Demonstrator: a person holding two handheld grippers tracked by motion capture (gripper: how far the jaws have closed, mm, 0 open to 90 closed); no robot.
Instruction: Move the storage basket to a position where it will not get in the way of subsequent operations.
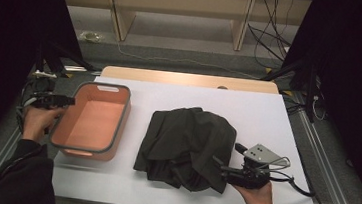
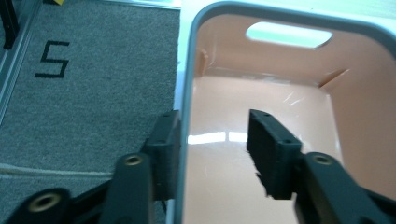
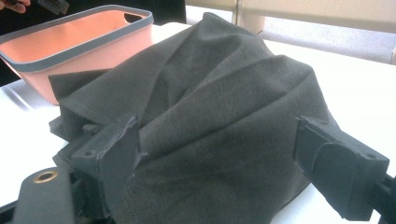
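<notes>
Left gripper (image 2: 212, 149) jaws part-open, straddling the left wall of the orange bin (image 2: 187, 93) at the table's left edge, pads not pressing. Right gripper (image 3: 217, 163) wide open around the dark cloth (image 3: 215, 107) heaped mid-table, near the front edge.

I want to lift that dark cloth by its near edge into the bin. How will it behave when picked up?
The dark cloth lies in soft folds and creases, so it will probably hang limp and unfold. It looks thin, likely light. Its matte weave in the right gripper view suggests the pads won't slip much.
</notes>
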